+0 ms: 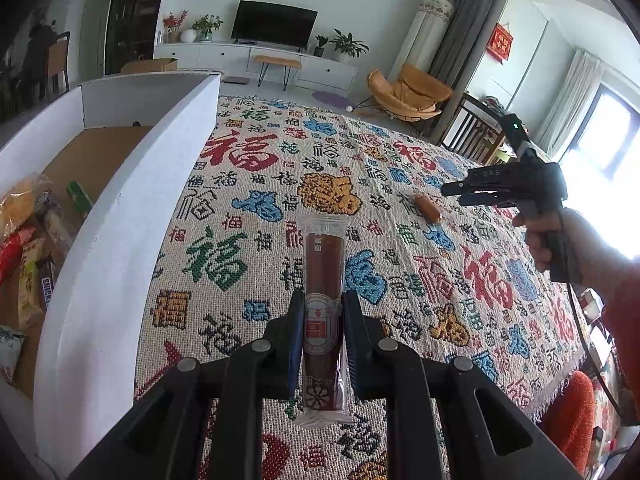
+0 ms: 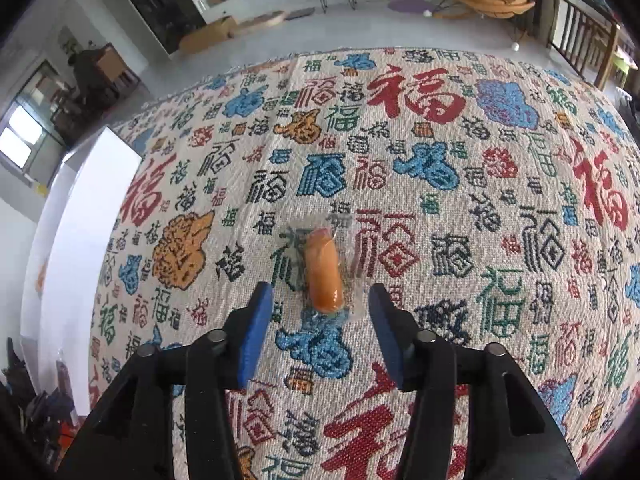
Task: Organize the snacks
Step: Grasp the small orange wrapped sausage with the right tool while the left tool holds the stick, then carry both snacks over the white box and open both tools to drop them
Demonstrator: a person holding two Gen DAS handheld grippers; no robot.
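Observation:
My left gripper [image 1: 322, 300] is shut on a long dark-red snack stick in a clear wrapper [image 1: 323, 276], held above the patterned cloth beside the white box [image 1: 120, 216]. The box holds several wrapped snacks [image 1: 28, 248]. My right gripper [image 2: 320, 292] is open just above the cloth, its jaws on either side of the near end of a small orange sausage in clear wrap [image 2: 323, 270], not touching it. The same sausage [image 1: 428, 208] and the right gripper [image 1: 454, 194] show in the left wrist view at the right.
A cloth with coloured Chinese characters [image 2: 440, 200] covers the table. The white box's wall [image 2: 80, 208] stands along the left edge in the right wrist view. A wooden chair [image 1: 472, 132] and an orange stool [image 1: 572, 408] stand beyond the table's right side.

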